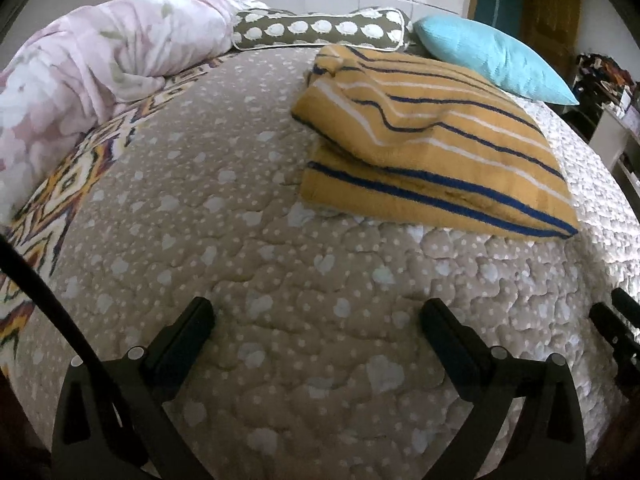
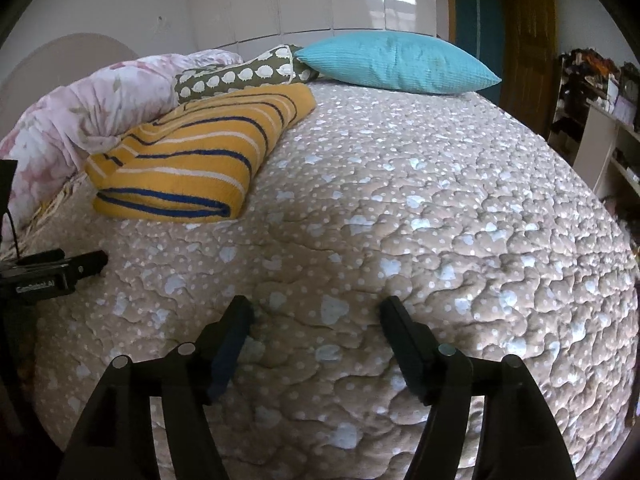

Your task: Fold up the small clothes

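Left gripper (image 1: 318,318) spread wide, right gripper (image 2: 316,314) wide too, both empty, low over the quilt (image 2: 400,220). Folded striped cloth (image 1: 432,152) lies ahead, pillows (image 2: 396,62) beyond.

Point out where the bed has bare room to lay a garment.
Bare: beige quilted bedspread right of the folded yellow striped towel, below the turquoise pillow. Crowded: the far left, with the pink floral duvet and sheep-print bolster.

We count one folded striped yellow garment (image 1: 432,148), one teal pillow (image 1: 488,58), one sheep-print bolster (image 1: 320,28), one floral duvet (image 1: 100,60), two tongs (image 1: 316,320) (image 2: 316,318), both empty.
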Demonstrator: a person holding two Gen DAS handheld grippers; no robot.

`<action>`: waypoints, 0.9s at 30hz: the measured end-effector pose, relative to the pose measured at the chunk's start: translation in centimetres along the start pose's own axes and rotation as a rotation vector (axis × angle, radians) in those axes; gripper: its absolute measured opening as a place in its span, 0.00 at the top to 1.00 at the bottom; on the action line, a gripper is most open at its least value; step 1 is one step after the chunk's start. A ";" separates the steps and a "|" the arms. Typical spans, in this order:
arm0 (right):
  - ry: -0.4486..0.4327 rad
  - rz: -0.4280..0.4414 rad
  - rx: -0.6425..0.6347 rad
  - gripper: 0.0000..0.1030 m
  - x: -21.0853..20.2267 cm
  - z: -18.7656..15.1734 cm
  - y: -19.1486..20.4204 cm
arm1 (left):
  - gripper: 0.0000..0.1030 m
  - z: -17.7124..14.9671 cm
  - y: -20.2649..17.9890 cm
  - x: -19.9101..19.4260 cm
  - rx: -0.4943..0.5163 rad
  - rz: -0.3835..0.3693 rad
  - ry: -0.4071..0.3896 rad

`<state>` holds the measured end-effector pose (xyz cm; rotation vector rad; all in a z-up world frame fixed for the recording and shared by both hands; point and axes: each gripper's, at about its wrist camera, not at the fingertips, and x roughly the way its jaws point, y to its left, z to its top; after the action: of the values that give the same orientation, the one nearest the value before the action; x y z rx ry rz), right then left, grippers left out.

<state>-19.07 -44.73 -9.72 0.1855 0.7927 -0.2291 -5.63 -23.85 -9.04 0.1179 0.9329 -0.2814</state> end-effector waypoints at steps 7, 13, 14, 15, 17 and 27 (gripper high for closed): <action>-0.060 0.082 -0.003 0.46 -1.0 5.4 1.8 | 0.00 -0.9 0.1 -1.7 -0.025 0.021 -0.026; -0.037 0.119 -0.032 0.72 3.0 8.6 4.9 | 0.00 -1.0 0.9 -3.9 -0.069 0.032 -0.028; 0.012 0.123 -0.028 0.72 4.2 8.4 5.1 | 0.00 -1.0 1.0 -4.3 -0.073 0.034 -0.032; 0.050 0.119 -0.020 0.72 5.0 8.0 5.1 | 0.00 -0.9 1.1 -4.7 -0.077 0.035 -0.040; 0.043 0.130 0.013 0.72 4.7 7.3 4.5 | 0.00 -1.0 1.1 -5.5 -0.080 0.031 -0.053; 0.027 0.011 0.102 0.61 -0.2 2.8 0.5 | 0.00 -1.5 -2.0 -7.1 -0.046 -0.040 -0.024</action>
<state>-17.11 -44.95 -7.61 0.2895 0.8069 -0.2573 -11.40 -24.12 -4.15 0.0537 0.9179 -0.2979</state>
